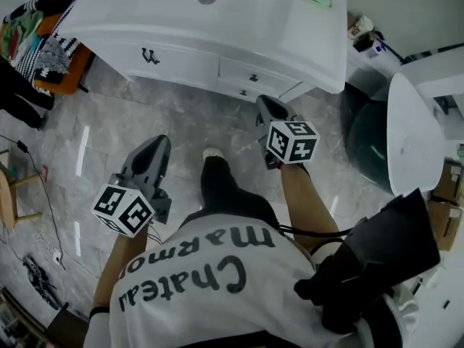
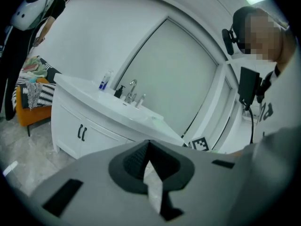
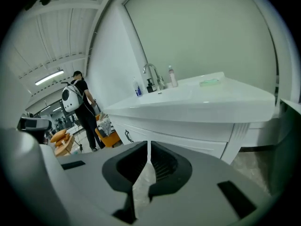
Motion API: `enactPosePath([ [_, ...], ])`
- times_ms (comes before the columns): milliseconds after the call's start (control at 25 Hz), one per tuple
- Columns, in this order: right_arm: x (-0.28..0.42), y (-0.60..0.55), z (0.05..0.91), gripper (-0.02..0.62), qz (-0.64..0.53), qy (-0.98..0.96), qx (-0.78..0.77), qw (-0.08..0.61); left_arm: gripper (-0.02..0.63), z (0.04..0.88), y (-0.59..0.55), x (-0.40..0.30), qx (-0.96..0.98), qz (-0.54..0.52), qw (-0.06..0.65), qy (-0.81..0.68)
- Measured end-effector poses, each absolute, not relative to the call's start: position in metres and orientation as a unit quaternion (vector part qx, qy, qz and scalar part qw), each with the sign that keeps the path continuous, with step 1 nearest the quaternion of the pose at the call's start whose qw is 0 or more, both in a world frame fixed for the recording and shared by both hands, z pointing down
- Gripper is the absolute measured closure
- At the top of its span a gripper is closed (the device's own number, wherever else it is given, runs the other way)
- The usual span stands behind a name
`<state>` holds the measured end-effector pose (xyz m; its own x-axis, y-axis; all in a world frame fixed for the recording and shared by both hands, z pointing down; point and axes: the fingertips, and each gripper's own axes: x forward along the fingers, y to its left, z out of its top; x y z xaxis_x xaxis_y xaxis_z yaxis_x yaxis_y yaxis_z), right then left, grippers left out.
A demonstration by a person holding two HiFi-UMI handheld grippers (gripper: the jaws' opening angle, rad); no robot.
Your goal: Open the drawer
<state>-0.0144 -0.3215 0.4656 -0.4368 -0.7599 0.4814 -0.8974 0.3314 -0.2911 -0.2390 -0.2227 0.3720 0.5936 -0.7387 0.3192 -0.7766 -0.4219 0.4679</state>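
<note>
The left tongs [image 1: 161,145] are seen closed, with nothing held between them. The right tongs [image 1: 264,105] are closed and empty too. Both are held out over the shiny grey stone floor [image 1: 109,136]. A big white table with a sink in its top [image 1: 188,20] is found ahead of both tongs. The small white drawer with a little dark knob [image 1: 255,73] is set in the front of that table. It is near the tips of the right tongs but is not touched by them, and it is shut. Two dark curved handles [image 1: 150,56] are seen on a white door further along the table front, ahead of the left tongs and well apart from them. A silver tap [image 3: 151,74] is seen on the table top, above the right tongs. An orange seat piled with striped cloths [image 1: 51,49] is seen far off to the left of the left tongs.
</note>
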Motion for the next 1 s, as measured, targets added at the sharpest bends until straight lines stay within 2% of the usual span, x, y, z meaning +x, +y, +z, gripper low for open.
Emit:
enactPosePath([
  [200,0.002,-0.373,0.522,0.579,0.300,-0.776,0.537,0.140,0.598,0.391,-0.279,-0.247,0.820,0.038,0.310,-0.479],
  [360,0.013,-0.398,0.567,0.525,0.334,-0.751,0.549,0.151,0.597,0.406,-0.310,-0.248,0.810,0.058,0.321,-0.487],
  [480,0.019,-0.407,0.595,0.522,0.364,-0.731,0.555,0.159,0.598,0.420,-0.321,-0.248,0.803,0.072,0.336,-0.487],
  [600,0.019,-0.410,0.616,0.471,0.380,-0.716,0.557,0.179,0.597,0.432,-0.325,-0.251,0.796,0.080,0.354,-0.485],
  [840,0.024,-0.430,0.654,0.453,0.400,-0.681,0.579,0.203,0.598,0.441,-0.332,-0.260,0.785,0.095,0.363,-0.494],
  [1000,0.030,-0.434,0.678,0.389,0.411,-0.651,0.600,0.219,0.598,0.445,-0.331,-0.268,0.775,0.102,0.365,-0.505],
])
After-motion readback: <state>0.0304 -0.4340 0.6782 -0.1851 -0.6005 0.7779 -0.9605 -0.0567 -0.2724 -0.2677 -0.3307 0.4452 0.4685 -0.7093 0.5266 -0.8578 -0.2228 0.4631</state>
